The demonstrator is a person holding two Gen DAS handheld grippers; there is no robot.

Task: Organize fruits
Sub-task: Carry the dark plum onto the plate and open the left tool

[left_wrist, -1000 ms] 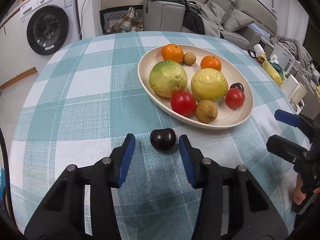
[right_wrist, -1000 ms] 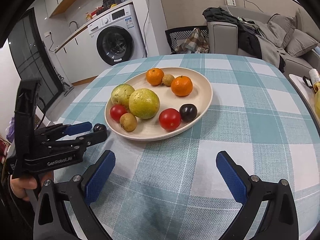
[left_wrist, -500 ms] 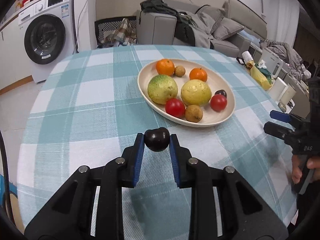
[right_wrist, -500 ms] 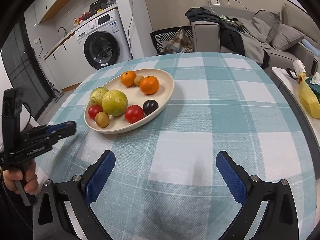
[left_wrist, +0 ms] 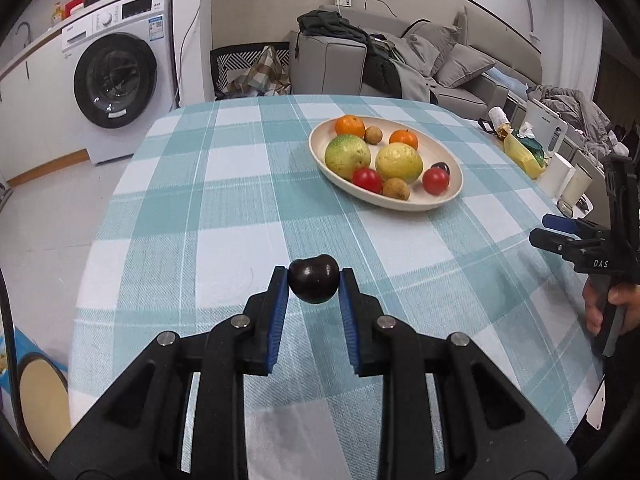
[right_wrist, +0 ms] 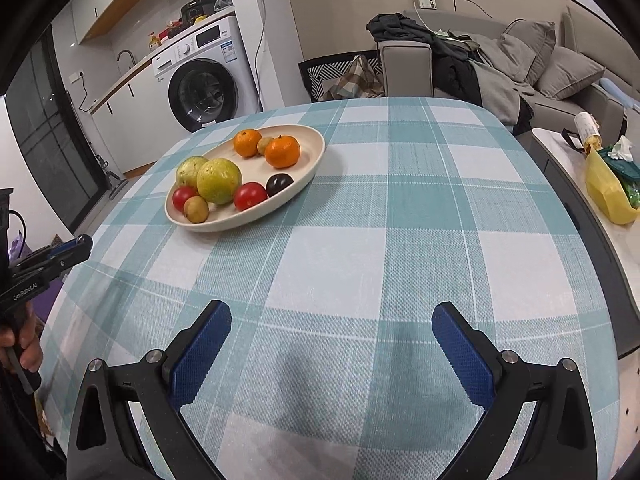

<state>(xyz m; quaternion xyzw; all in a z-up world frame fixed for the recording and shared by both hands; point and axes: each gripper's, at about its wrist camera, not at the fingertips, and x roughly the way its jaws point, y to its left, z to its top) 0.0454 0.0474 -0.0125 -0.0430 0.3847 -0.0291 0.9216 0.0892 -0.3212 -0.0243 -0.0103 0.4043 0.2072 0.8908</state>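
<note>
My left gripper is shut on a dark plum and holds it above the checked tablecloth, well short of the cream oval plate. The plate holds two oranges, two green-yellow guavas, two red tomatoes, small brown fruits and another dark plum. It also shows in the right wrist view. My right gripper is open and empty over the near right part of the table. It also shows at the right edge of the left wrist view.
The round table has a teal and white checked cloth. A side counter at the right carries a yellow bag and cups. A washing machine, a chair and a sofa stand behind the table.
My left gripper closed on the dark plum, lifted it off the cloth and drew back from the plate. My right gripper also pulled back, staying open.
</note>
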